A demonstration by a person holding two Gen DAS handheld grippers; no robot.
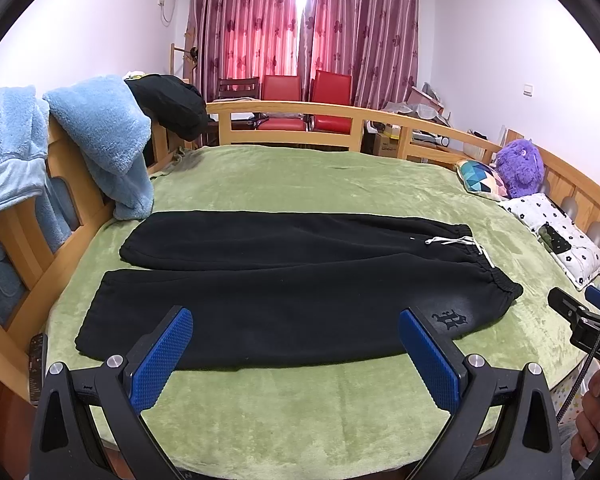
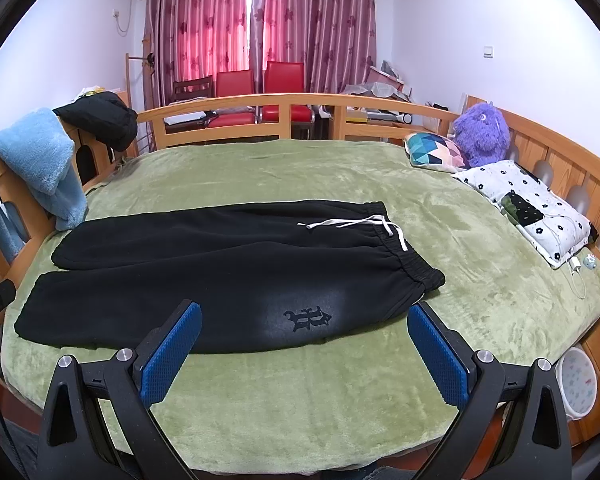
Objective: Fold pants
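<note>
Blue-padded fingers fill the bottom of both wrist views: the left gripper (image 1: 296, 354) and the right gripper (image 2: 304, 354) each hover with jaws spread wide, grasping nothing, just short of the near edge of the pants (image 1: 284, 280). Beyond the tongs, the black pants lie flat on the green blanket (image 1: 300, 412) covering the bed, both legs spread side by side and no fold yet made. Their long axis runs left to right across the bed: the cuffs point toward the left rail where a blue fleece (image 1: 108, 136) hangs, and the elastic waistband (image 2: 400, 248) with its white drawstring (image 2: 364, 226) points right, toward the floral pillow (image 2: 528, 204) and purple plush toy (image 2: 480, 134). A dark gothic emblem (image 2: 308, 318) sits on the near leg close to the waist. To my eye the work is at its very start, the approach before the first grasp. The next move likely calls for both grippers to drop onto the near leg's edge, one by the cuff and one by the waist, pinch the thick fabric, and carry it over the far leg.
</note>
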